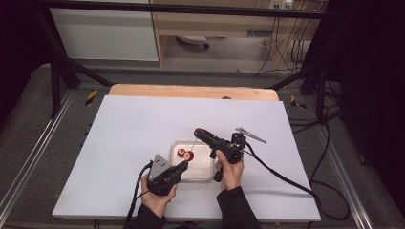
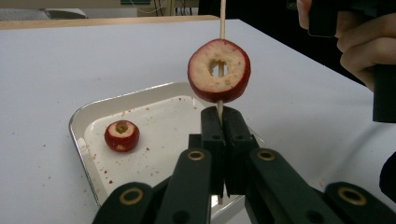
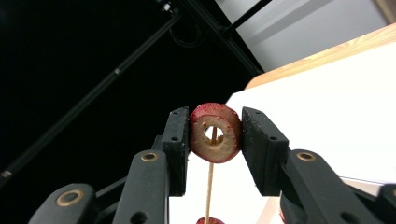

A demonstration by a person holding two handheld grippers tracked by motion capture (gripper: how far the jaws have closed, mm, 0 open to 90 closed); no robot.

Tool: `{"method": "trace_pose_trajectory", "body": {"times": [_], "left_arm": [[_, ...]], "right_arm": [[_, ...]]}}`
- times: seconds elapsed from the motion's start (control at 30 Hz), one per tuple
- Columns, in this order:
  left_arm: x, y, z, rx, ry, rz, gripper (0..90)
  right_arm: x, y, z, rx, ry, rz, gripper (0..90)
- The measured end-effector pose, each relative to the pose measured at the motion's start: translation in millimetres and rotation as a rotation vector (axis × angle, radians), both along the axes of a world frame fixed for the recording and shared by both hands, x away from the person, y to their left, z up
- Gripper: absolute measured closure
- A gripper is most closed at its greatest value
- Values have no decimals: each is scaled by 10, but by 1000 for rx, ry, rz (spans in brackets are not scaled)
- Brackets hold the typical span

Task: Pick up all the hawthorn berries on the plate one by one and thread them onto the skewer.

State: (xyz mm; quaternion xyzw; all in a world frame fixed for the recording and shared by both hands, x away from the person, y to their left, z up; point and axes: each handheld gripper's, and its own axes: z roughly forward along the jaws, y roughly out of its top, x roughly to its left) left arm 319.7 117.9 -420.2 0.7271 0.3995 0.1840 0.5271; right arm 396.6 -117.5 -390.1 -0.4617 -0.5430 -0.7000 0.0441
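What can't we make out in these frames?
- Skewer top: cut off by the upper edge of the left gripper view.
- Skewer tip: in the right gripper view it sits inside the ring held by the right gripper; whether it has pierced through is unclear.
- Skewer's lower end: hidden behind the shut left gripper.
- Piece in the tray: too small in the high view to tell its cut side.
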Motion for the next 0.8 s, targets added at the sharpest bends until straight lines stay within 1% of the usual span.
{"method": "trace_pose_trajectory", "body": {"times": [0.03, 0.1, 0.13, 0.17, 0.2, 0.23, 0.3, 0.33, 0.37, 0.4, 0.43, 0.47, 0.5, 0.53, 0.6, 0.63, 0.67, 0.8], "left_arm": [[1, -6, -2, -4, 10, -1, 886], [6, -19, -2, 2, 19, -10, 886], [13, -28, 2, 7, 32, -20, 886], [19, -25, 13, 18, 38, -28, 886], [21, -26, 21, 22, 53, -34, 887], [22, -21, 25, 39, 64, -42, 887], [25, -9, 20, 56, 77, -41, 887], [32, -8, 18, 52, 86, -45, 887], [36, -13, 23, 67, 90, -46, 887], [37, -29, 24, 72, 97, -51, 888], [40, -40, 28, 86, 107, -56, 887], [42, -45, 33, 99, 119, -57, 887], [49, -51, 36, 102, 132, -57, 888], [55, -46, 44, 113, 135, -55, 888], [61, -30, 71, 94, 129, -53, 888], [64, -25, 88, 96, 129, -49, 887], [66, -25, 93, 94, 131, -49, 887], [72, -29, 63, 92, 123, -42, 887]], "right_arm": [[-8, -1, 0, -16, -12, -5, 636], [-12, -2, -6, -31, -21, -5, 636], [-9, -1, -6, -30, -19, -4, 636], [-1, -3, -5, -37, -16, 1, 636], [5, -9, -3, -53, -16, -3, 636], [12, -20, -1, -76, -29, -20, 636], [22, -46, 29, -92, -36, -29, 636], [31, -56, 40, -98, -44, -27, 636], [35, -62, 48, -98, -40, -25, 636], [41, -62, 45, -107, -42, -27, 636], [41, -62, 40, -115, -42, -23, 636], [39, -61, 36, -128, -44, -20, 636], [43, -59, 25, -143, -54, -13, 636], [43, -57, 12, -159, -54, 2, 635], [43, -46, -8, -174, -53, 24, 636], [41, -36, -24, -177, -51, 38, 635], [34, -30, -34, -186, -57, 33, 635], [3, -19, -30, -167, -67, 32, 635]]}}
